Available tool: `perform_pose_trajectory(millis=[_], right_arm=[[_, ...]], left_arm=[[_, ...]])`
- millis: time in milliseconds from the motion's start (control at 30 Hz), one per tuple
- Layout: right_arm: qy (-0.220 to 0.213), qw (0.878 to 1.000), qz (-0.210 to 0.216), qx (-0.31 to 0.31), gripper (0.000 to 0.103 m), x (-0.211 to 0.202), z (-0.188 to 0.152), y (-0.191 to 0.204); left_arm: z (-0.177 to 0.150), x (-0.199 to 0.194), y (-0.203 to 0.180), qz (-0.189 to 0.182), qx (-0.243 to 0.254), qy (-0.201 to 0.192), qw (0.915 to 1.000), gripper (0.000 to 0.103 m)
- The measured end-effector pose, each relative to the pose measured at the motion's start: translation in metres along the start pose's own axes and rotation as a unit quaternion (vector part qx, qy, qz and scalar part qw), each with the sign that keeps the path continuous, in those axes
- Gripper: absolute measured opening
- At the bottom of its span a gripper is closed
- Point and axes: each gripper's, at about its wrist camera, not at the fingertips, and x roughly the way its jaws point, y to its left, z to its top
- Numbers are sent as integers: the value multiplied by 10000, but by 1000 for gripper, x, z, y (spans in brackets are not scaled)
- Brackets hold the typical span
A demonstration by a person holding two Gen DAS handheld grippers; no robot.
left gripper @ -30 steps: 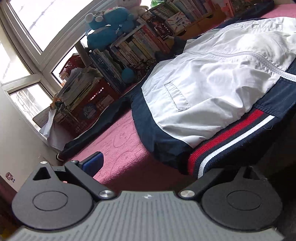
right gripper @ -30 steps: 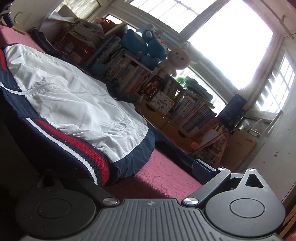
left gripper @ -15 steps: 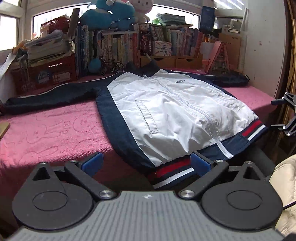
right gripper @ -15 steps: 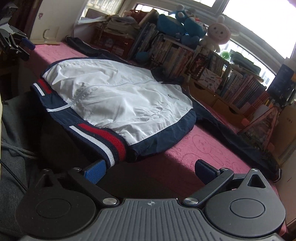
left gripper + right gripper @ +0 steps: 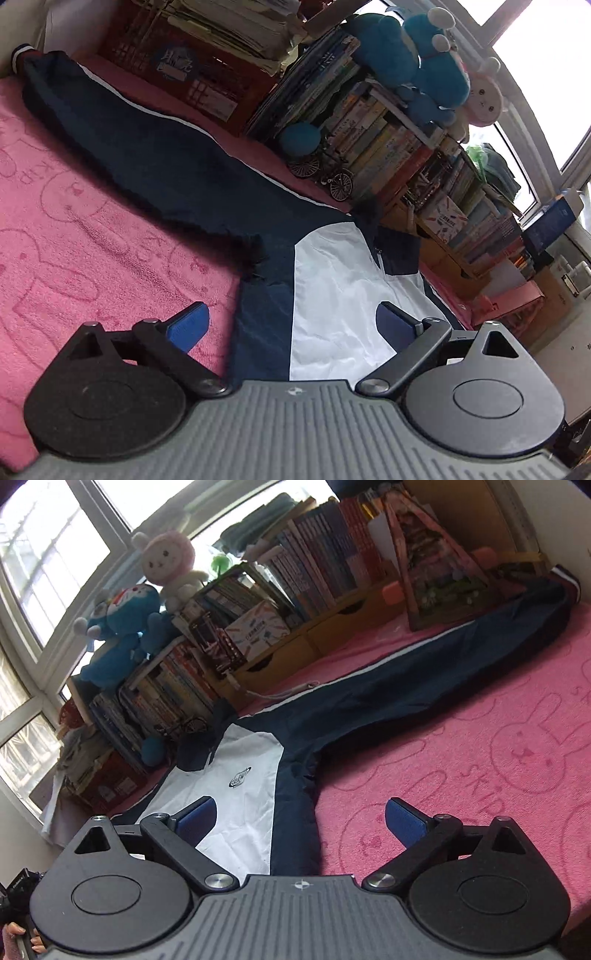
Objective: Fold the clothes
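Just ahead of my left gripper (image 5: 290, 325), its jaws spread wide and holding nothing, the navy side panel of the jacket (image 5: 332, 295) lies flat on the pink towel (image 5: 92, 251) that covers the bench. My right gripper (image 5: 300, 821) is just as wide open and empty, one blue pad over the white chest panel, the other over bare towel, with the jacket's navy edge between them.

Past the pads, the white front runs up to the dark collar. Further out, the left sleeve (image 5: 147, 155) stretches straight away toward the far corner, and the right sleeve (image 5: 443, 672) reaches out the opposite way, its striped cuff near the row of books (image 5: 314, 565).

So the jacket lies spread open, front up, both sleeves extended, with no fold in view. I judge each gripper is positioned near an armpit seam. A fold from here calls for pinching fabric cleanly, one layer edge per gripper, without catching the towel underneath.
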Motion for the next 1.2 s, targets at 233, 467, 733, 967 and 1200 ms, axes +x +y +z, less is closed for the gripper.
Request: perform_pose_trajectory(millis=[233, 467, 733, 967, 1200], right_arm=[[242, 9990, -367, -111, 89, 85, 21, 5], [151, 9966, -749, -311, 66, 133, 35, 10], [149, 9933, -1079, -391, 32, 154, 49, 10], [-325, 9856, -1641, -268, 8, 164, 91, -3], [-328, 9909, -1303, 57, 10, 165, 127, -23]], left_arm=[[13, 53, 15, 284, -180, -41, 9994, 86], [25, 78, 17, 383, -153, -400, 9983, 95], [35, 106, 19, 882, -250, -710, 9933, 8], [80, 102, 19, 990, 3, -1414, 9850, 2], [103, 101, 32, 976, -81, -1335, 9862, 3]])
